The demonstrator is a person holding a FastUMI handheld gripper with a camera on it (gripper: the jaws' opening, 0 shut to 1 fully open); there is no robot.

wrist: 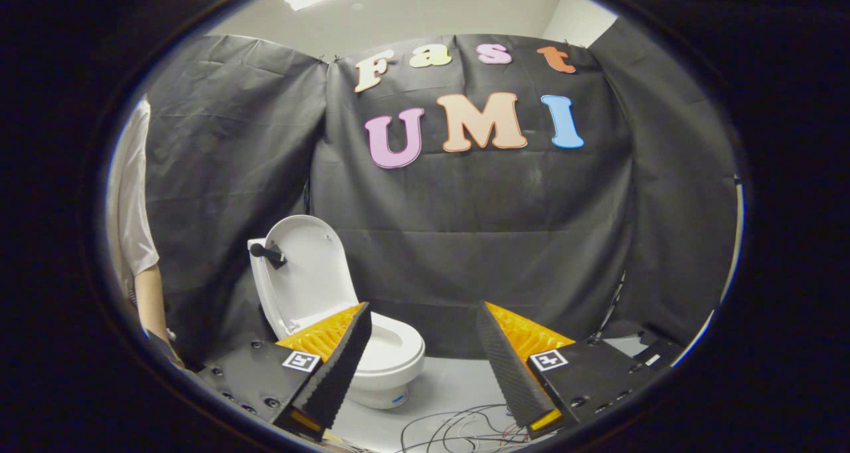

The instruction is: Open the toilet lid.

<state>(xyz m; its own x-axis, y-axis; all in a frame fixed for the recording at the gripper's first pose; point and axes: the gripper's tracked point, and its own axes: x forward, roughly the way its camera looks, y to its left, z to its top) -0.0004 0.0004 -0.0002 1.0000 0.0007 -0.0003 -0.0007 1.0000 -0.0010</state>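
The gripper [422, 337] is being held with its two fingers [339, 366] spread wide apart at the bottom of the frame, nothing being gripped between them. A person's bare forearm [151, 300] below a short sleeve [133, 194] is being shown at the left edge.

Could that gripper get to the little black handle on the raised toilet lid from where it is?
Probably yes. The gripper is open and holds nothing, and the black handle on the upright toilet lid lies beyond its fingers with nothing between, though not yet within touch.
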